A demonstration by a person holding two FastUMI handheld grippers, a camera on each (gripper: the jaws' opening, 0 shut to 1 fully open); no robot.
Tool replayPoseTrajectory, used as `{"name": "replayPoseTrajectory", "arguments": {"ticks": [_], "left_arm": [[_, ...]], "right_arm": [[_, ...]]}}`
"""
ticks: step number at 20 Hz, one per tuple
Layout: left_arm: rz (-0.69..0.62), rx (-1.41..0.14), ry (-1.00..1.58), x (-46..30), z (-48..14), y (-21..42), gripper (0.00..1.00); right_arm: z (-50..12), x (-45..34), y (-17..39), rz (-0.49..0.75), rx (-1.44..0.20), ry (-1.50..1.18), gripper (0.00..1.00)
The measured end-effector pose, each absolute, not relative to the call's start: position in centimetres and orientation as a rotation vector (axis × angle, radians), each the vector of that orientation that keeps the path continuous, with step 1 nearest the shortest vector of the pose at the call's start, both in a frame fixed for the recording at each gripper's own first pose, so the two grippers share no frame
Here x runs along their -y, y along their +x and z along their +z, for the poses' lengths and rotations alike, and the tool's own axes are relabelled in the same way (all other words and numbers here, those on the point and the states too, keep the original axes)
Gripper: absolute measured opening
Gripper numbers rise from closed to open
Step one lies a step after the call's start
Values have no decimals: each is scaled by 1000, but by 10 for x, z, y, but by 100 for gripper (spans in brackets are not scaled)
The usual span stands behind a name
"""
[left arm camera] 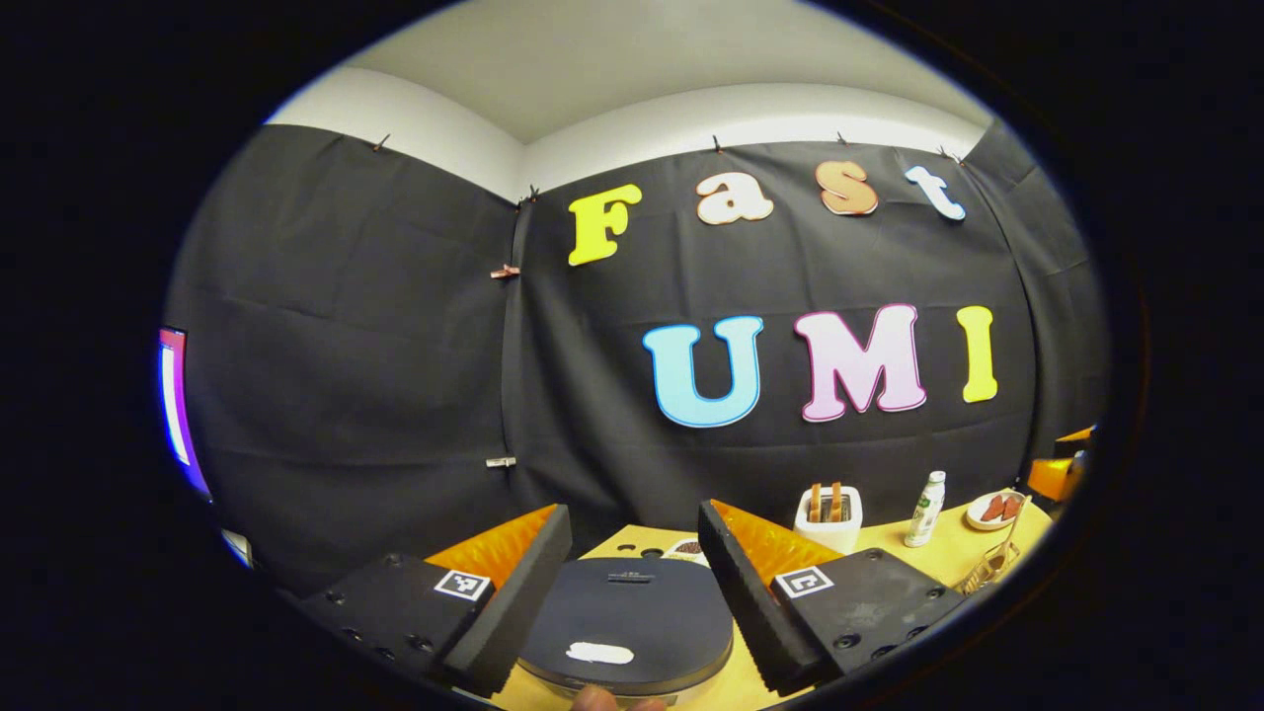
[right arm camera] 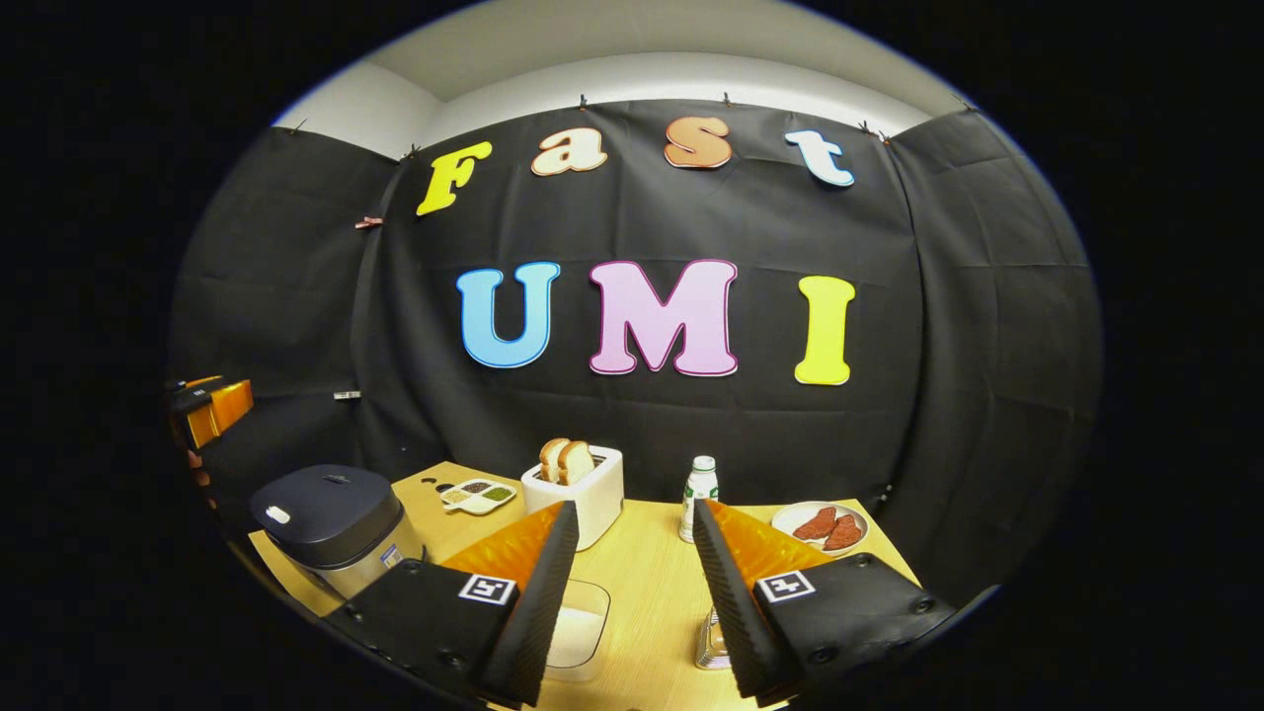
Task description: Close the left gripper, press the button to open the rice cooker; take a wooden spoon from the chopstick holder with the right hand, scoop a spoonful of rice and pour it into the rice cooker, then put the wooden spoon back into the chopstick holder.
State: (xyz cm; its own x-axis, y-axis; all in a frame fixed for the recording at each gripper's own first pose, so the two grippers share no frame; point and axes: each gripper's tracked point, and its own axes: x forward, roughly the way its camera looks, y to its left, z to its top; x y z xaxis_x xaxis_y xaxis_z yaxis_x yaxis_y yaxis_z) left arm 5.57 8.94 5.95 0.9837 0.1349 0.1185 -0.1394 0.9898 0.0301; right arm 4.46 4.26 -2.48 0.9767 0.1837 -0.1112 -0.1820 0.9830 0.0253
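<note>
Both tools, left (left arm camera: 632, 583) and right (right arm camera: 627, 583), hung wide open and empty; the heavy, rigid rice cooker (left arm camera: 626, 624) sat lidded on the desk (right arm camera: 652, 583), its small lid button (left arm camera: 599, 653) likely needing firm pressure.

Toaster (right arm camera: 590, 499) stood mid-table: rice cooker (right arm camera: 331, 523) far left of it, bottle (right arm camera: 699, 497) right, right gripper (right arm camera: 632, 602) open in front.

Even, fairly bright overhead light falls on the wooden table (right arm camera: 647, 583) with soft shadows and a faint sheen, while fisheye distortion bends the edges and both pictures stay mostly sharp.
</note>
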Motion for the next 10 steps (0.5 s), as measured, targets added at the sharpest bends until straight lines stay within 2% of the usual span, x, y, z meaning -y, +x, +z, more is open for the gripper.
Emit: {"name": "replayPoseTrajectory", "arguments": {"ticks": [2, 5, 8, 10], "left_arm": [[137, 106, 23, -81, 60, 51, 89], [148, 112, 17, -77, 61, 44, 99], [162, 111, 7, -78, 61, 41, 96], [175, 109, 5, -80, 61, 39, 99]], "right_arm": [[-24, -40, 48, 179, -111, 18, 75], [-22, -35, 50, 168, -107, 28, 78], [-22, -32, 52, 170, -109, 32, 81], [-21, -29, 52, 162, -105, 28, 85]]}}
